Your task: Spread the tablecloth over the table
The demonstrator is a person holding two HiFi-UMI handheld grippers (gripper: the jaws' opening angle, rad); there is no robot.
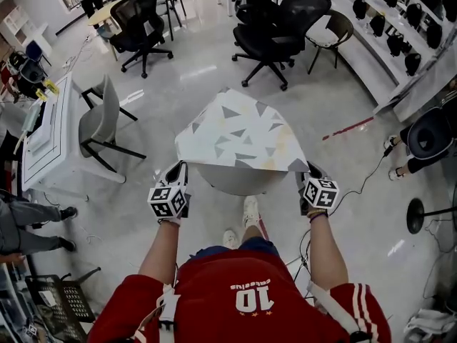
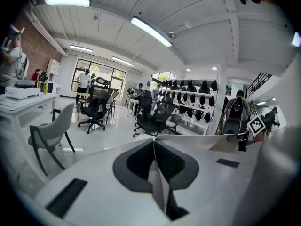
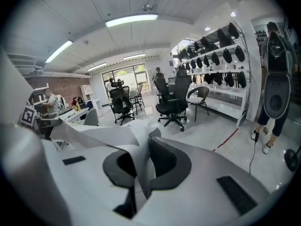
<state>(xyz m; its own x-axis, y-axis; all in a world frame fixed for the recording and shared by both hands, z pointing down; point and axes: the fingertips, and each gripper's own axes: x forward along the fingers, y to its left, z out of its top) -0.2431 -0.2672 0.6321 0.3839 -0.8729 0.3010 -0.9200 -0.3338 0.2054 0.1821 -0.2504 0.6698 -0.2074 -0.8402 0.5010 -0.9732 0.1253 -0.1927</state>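
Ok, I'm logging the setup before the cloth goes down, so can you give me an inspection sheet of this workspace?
Surface: round white table, mostly hidden under the cloth.
Job's things: triangle-patterned tablecloth held stretched over the table.
Clutter: nothing seen.
Grippers: left gripper and right gripper, jaws shut on one near corner each.
Cables: black cable on the floor, right.
Surroundings: office chairs, grey chair, white desk, people at the left.

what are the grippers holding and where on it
The tablecloth: left gripper pinches its near left corner, right gripper its near right corner.
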